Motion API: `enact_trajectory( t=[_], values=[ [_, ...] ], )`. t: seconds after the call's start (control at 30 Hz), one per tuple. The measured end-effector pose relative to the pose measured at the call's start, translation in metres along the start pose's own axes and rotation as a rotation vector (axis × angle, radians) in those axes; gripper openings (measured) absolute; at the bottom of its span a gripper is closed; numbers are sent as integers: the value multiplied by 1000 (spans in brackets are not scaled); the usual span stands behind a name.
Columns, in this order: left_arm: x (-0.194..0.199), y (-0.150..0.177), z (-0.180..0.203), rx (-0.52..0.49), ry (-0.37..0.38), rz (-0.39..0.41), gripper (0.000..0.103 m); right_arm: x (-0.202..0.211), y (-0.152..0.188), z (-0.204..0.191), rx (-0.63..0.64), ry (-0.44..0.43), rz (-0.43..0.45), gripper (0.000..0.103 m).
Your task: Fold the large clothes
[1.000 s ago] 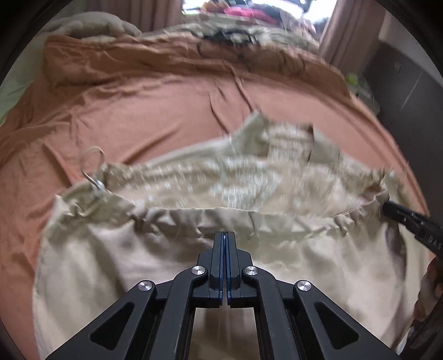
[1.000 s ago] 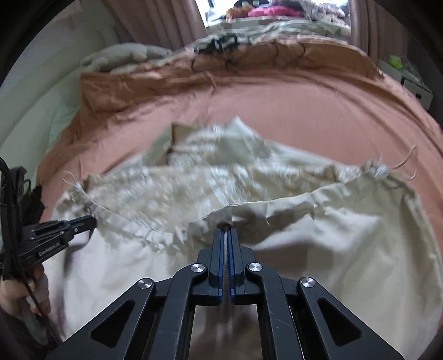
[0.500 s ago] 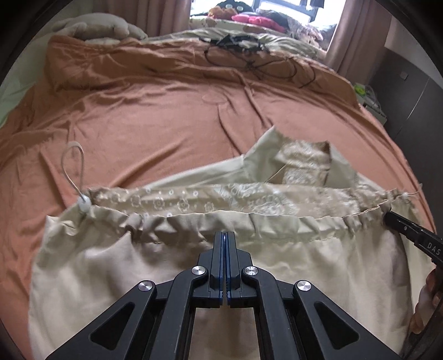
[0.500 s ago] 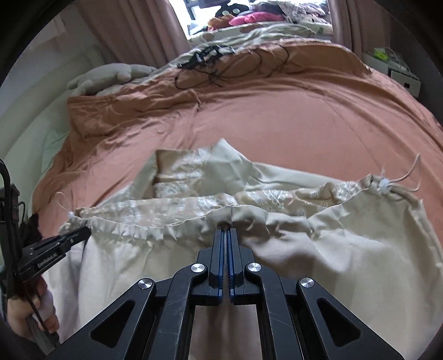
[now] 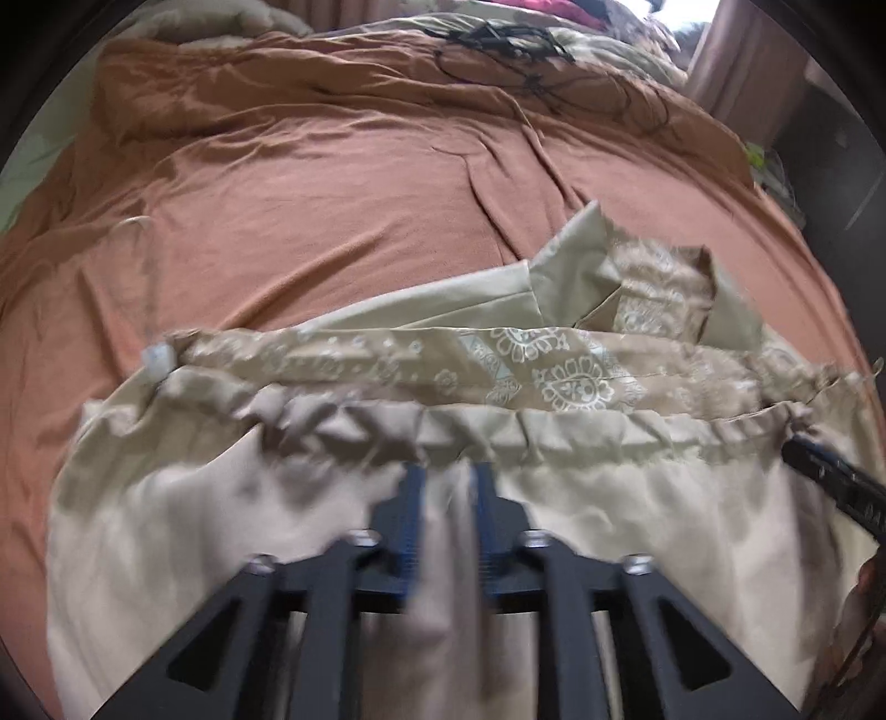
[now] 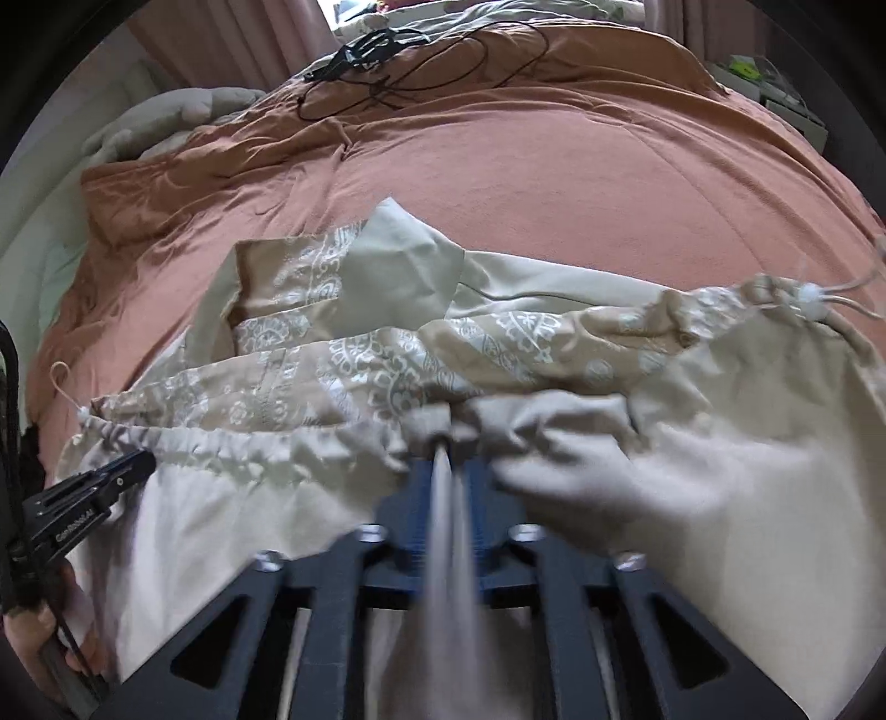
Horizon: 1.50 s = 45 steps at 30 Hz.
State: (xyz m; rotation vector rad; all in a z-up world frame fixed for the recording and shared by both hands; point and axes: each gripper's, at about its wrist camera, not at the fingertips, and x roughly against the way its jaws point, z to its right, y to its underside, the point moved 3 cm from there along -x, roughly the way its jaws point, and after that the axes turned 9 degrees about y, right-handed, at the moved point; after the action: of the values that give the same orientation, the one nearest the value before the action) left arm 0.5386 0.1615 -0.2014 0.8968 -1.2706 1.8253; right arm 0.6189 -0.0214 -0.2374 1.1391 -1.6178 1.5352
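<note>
A large beige garment [image 5: 609,498] with a gathered drawstring hem and a patterned inner side lies spread on the orange-brown bedsheet [image 5: 332,194]. My left gripper [image 5: 446,476] is at the hem's middle. Its jaws are opening, and a loose fold of cloth still lies between the parted fingers. In the right wrist view the same garment [image 6: 720,443] fills the foreground. My right gripper [image 6: 443,471] is also at the hem with its jaws opening, a slack strip of fabric between them. Each gripper's tip shows in the other's view, at the hem's end.
Black cables [image 6: 376,50] lie tangled at the far end of the bedsheet [image 6: 554,166]. A grey blanket [image 6: 166,116] is bunched at the far left. A white cord toggle [image 6: 809,296] sits at the hem's right corner. A hand [image 6: 33,637] holds the left gripper's handle.
Both grippers were shut on the hem and have parted their fingers. The garment has come down onto the bed and the hem has stretched out flatter.
</note>
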Motion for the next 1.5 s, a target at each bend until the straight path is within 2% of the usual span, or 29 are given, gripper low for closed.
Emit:
enact_trajectory(
  t=[0.03,0.07,0.1,0.17,0.4,0.9,1.17,1.23,1.3,1.5],
  values=[
    [11,2,-3,19,15,25,57,10,2,1,-2,-8,16,43],
    [23,4,-5,37,22,54,67,19,5,2,-2,-8,34,45],
    [38,7,-8,54,27,89,69,26,7,3,-1,-7,45,45],
    [59,15,-12,70,43,118,69,45,14,5,-13,-28,58,45],
    [114,60,-38,153,61,140,69,99,53,2,-43,-89,74,45],
    [196,152,-103,301,72,215,69,144,142,-37,6,-155,38,43],
    [216,199,-150,414,82,239,69,143,182,-53,30,-150,-16,40],
    [215,210,-160,449,99,236,69,141,190,-55,36,-143,-30,36],
    [212,219,-168,474,110,223,69,137,197,-56,40,-147,-54,21],
    [187,231,-179,557,204,180,69,119,210,-62,51,-118,-101,20]
  ],
)
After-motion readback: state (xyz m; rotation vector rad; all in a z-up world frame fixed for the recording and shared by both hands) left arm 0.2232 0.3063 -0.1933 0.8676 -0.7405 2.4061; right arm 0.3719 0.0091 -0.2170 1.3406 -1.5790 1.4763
